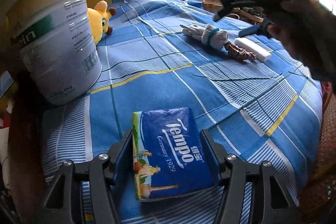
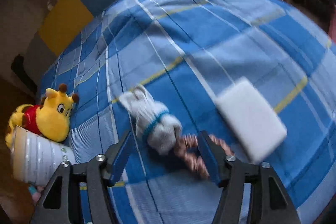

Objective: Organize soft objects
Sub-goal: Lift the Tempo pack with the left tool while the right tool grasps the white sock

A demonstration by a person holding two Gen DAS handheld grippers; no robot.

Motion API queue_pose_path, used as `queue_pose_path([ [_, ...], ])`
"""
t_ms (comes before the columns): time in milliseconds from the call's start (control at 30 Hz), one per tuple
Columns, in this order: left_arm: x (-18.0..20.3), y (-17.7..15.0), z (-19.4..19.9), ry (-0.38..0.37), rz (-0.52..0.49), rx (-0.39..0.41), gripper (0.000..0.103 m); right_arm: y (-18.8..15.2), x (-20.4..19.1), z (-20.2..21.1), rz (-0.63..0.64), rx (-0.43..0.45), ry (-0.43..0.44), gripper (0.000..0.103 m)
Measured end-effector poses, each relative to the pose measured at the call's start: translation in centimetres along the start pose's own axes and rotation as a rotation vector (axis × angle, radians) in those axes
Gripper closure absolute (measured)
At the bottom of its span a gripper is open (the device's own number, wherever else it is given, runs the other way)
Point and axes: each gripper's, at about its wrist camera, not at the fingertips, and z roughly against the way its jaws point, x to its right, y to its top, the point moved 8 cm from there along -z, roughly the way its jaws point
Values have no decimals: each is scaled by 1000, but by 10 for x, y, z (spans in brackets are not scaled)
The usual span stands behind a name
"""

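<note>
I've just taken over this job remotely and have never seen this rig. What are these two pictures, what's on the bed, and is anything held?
There is no robot: a person carries a two-finger gripper in each hand, each with a fisheye camera looking along its fingers.

The left wrist view shows the left gripper shut on a blue Tempo tissue pack, with a large tin nearby.

The right wrist view, somewhat blurred, shows the right gripper open and empty above the blue checked bedspread.

Lying there: a rolled grey glove, a brown scrunchie, a white sponge block and a yellow plush toy.
</note>
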Motion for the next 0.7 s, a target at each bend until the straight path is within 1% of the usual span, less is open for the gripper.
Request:
queue_pose_path([
  [133,0,0,0,-11,8,4,41,11,-19,-21,122,-50,-45,33],
  [233,0,0,0,-16,12,6,41,9,-22,-40,163,-89,-88,33],
  [300,0,0,0,-18,13,8,41,3,-23,-54,174,-130,-87,34],
  [333,0,1,0,-19,13,8,41,1,-23,-56,182,-137,-100,39],
  [367,0,1,0,-19,13,8,41,0,-24,-57,194,-111,-117,55],
  [400,0,1,0,-20,14,9,41,-1,-26,-55,201,-94,-110,56],
  [467,-1,1,0,-20,13,11,41,-7,-34,-49,224,-78,-97,62],
  [533,-1,0,1,-20,13,12,41,-21,-50,-37,284,-68,-63,63],
  [567,-1,0,1,-20,13,12,41,-24,-54,-34,304,-72,-54,63],
  [667,0,0,1,-13,8,13,41,-55,-71,-28,367,-109,-12,63],
  [700,1,0,2,-11,8,14,41,-64,-71,-31,383,-115,-31,63],
])
